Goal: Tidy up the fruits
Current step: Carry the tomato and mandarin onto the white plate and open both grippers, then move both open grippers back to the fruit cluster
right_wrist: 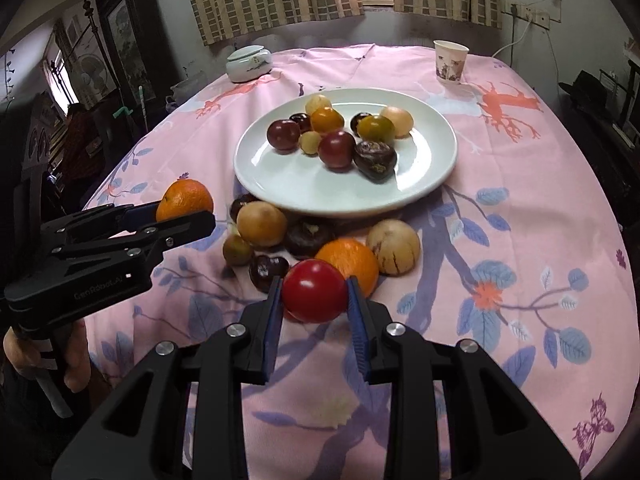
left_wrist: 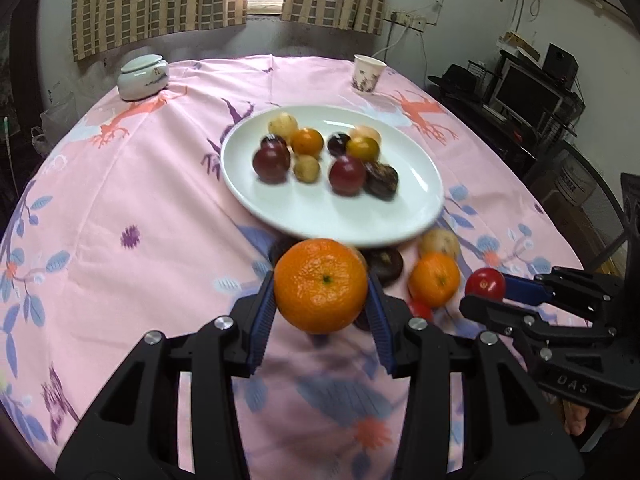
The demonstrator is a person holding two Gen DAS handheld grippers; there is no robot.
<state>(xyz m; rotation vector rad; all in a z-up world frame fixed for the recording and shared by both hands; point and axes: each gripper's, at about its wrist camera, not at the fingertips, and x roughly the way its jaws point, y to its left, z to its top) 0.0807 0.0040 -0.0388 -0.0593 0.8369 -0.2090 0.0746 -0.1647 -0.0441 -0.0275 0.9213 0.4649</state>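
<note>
My left gripper (left_wrist: 321,285) is shut on an orange mandarin (left_wrist: 320,285), held above the pink cloth in front of the white plate (left_wrist: 320,216). The same mandarin (right_wrist: 185,200) shows at the left of the right wrist view. My right gripper (right_wrist: 314,291) is shut on a red tomato (right_wrist: 314,290), which also appears at the right as the tomato (left_wrist: 485,283). The plate (right_wrist: 304,184) carries several small fruits: dark red, orange, yellow and dark brown ones. Loose fruits lie before it, among them an orange (right_wrist: 352,262) and a pale striped fruit (right_wrist: 394,247).
A white lidded jar (left_wrist: 143,77) stands at the back left of the round table and a paper cup (left_wrist: 369,73) at the back right. A pink flowered cloth (right_wrist: 520,208) covers the table. A hand (right_wrist: 24,354) holds the left gripper's handle.
</note>
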